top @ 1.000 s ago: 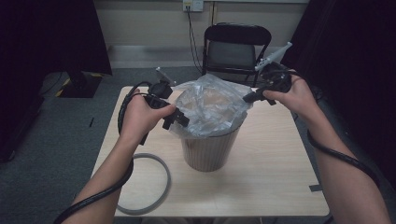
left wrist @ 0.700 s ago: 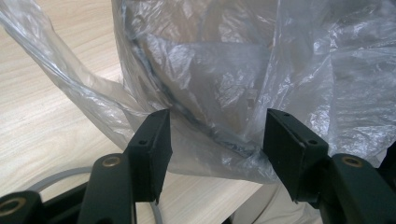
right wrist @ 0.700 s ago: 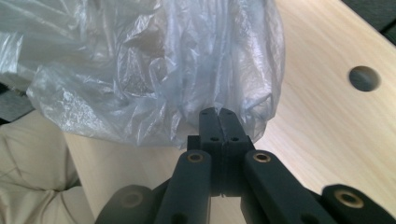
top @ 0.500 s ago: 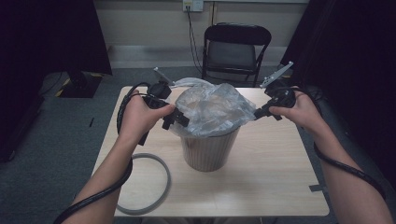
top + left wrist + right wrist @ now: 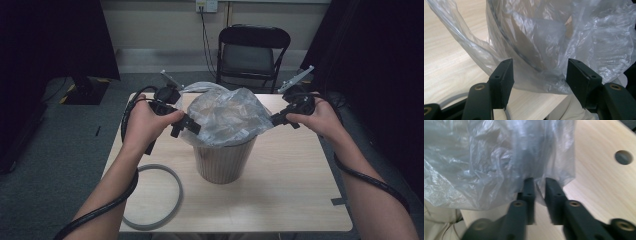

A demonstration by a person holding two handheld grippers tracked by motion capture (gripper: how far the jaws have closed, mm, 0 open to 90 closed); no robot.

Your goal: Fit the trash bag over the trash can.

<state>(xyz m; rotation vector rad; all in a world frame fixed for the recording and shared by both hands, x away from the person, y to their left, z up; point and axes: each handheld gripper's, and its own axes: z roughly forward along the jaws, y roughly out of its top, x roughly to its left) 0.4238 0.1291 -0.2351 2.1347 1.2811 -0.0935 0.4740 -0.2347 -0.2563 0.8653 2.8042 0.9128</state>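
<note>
Clear plastic bag sits bunched over the mouth of the beige bin, which stands upright mid-table. Bag film drapes down past the rim on the left side and billows above the opening.

Left gripper: at the bin's left rim, held in the left hand. In the left gripper view its jaws are spread wide, bag film lying loose between them and nothing pinched. The bin's dark rim line is visible through the plastic just ahead of the jaws.

Right gripper: at the bag's right edge, right hand behind it. In the right gripper view the jaws are nearly together with a fold of bag film between them; looks pinched, though the frame is blurred so the contact isn't fully certain. Film is pulled out sideways from the bin toward this gripper.

Grey ring lies flat on the table's near-left corner, partly overhanging the edge, well apart from the bin. Black folding chair stands behind the table.
</note>
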